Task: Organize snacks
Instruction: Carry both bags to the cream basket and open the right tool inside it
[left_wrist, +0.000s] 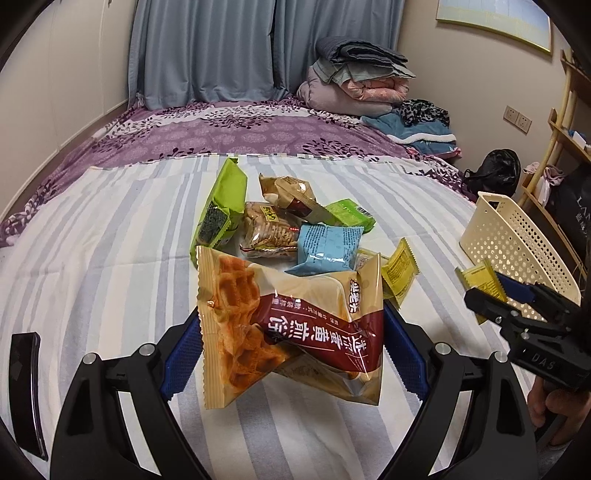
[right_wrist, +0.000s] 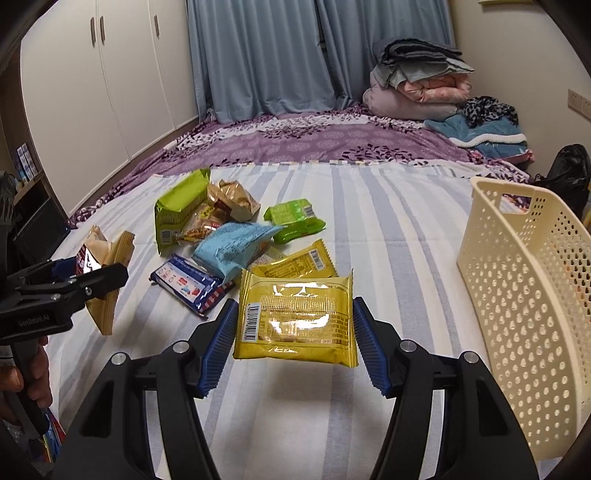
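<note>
We see the snack pile (right_wrist: 229, 236) on the bed (right_wrist: 388, 229), left of the basket (right_wrist: 524, 295); folded bedding (right_wrist: 417, 77) lies behind the basket.

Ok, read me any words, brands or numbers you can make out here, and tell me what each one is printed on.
"DAS": white letters on the black body of the right tongs, seen from the left wrist.
"GenRobot.AI": on the body of the left tongs, seen from the right wrist.
Waffle snack bag: large Chinese characters, upside down; I can't read them reliably.
Yellow packet: barcode and fine print, too small.
Blue packet and green packets: print too blurred.
</note>
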